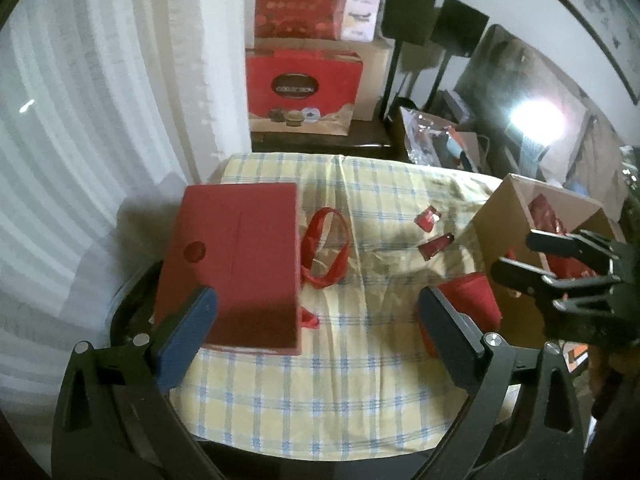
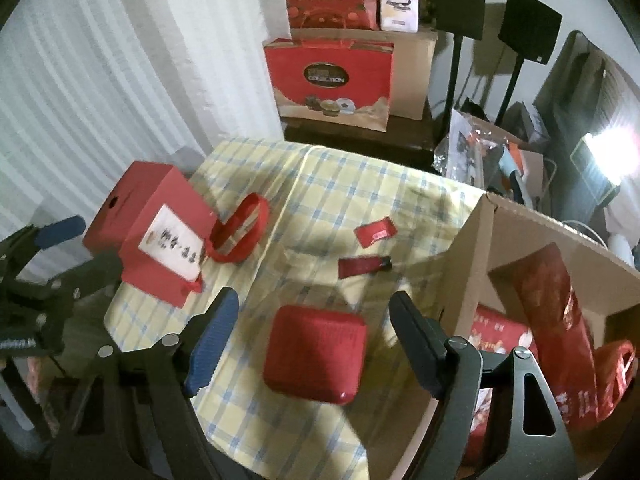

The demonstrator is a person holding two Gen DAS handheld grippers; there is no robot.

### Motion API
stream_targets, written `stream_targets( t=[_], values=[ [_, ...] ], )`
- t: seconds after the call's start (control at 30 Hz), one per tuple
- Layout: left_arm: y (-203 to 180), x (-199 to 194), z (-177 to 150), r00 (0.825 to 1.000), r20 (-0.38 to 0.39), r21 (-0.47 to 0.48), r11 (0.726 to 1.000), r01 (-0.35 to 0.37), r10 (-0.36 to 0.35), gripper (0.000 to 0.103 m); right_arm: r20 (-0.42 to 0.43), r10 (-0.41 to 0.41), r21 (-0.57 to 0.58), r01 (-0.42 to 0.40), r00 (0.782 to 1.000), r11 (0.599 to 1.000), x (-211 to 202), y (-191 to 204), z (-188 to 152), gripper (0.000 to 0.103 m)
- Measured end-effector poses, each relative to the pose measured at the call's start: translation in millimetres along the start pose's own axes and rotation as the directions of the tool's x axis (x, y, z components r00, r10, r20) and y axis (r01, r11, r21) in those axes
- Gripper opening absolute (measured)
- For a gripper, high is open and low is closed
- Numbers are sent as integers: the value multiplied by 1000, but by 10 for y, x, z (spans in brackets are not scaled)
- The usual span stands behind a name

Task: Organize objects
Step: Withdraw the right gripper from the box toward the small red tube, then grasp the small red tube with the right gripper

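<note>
We held the left hand-held gripper (image 1: 316,332) above the near edge of the tabletop (image 1: 328,392), jaws spread wide and grasping nothing; only the checked cloth lay between its pads. The right hand-held gripper (image 2: 314,340) likewise stood released, its jaws apart over the red square case (image 2: 316,354), which lay flat on the cloth without contact from either pad.

Just right of the case we noted the open cardboard box (image 2: 468,264), with red packets (image 2: 556,320) inside it. At the left edge of the tabletop lay the large red gift box (image 1: 236,264), its red ribbon handle (image 1: 326,248) looped on the cloth beside it.

Farther in, near the middle of the cloth, lay two small red packets (image 2: 375,233), close to each other.

Beyond the tabletop, red gift bags (image 1: 304,80) stood stacked against the wall, next to the white curtain (image 1: 100,120).
</note>
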State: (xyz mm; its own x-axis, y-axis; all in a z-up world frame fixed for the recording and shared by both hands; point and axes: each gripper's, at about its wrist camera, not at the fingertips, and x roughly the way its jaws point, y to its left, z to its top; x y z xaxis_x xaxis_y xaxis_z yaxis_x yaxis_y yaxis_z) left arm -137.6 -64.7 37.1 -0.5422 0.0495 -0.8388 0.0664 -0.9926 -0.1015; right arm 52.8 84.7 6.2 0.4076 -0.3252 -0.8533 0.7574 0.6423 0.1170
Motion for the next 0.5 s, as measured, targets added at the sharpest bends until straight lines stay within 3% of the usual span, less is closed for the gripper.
stream_targets(
  t=[0.13,0.27,0.5],
  values=[
    [-64,85,46,1000,-16,11,1000,8,-8,95,-30,9,17,-8,1000,1000,139,-91,104,66],
    [-113,156,74,1000,-20,14,1000,20,-19,95,-82,-8,10,8,997,1000,379,-184,207,65],
    [-112,219,147,1000,-20,18,1000,16,-16,94,-171,-64,-51,56,983,997,773,-199,353,55]
  ],
)
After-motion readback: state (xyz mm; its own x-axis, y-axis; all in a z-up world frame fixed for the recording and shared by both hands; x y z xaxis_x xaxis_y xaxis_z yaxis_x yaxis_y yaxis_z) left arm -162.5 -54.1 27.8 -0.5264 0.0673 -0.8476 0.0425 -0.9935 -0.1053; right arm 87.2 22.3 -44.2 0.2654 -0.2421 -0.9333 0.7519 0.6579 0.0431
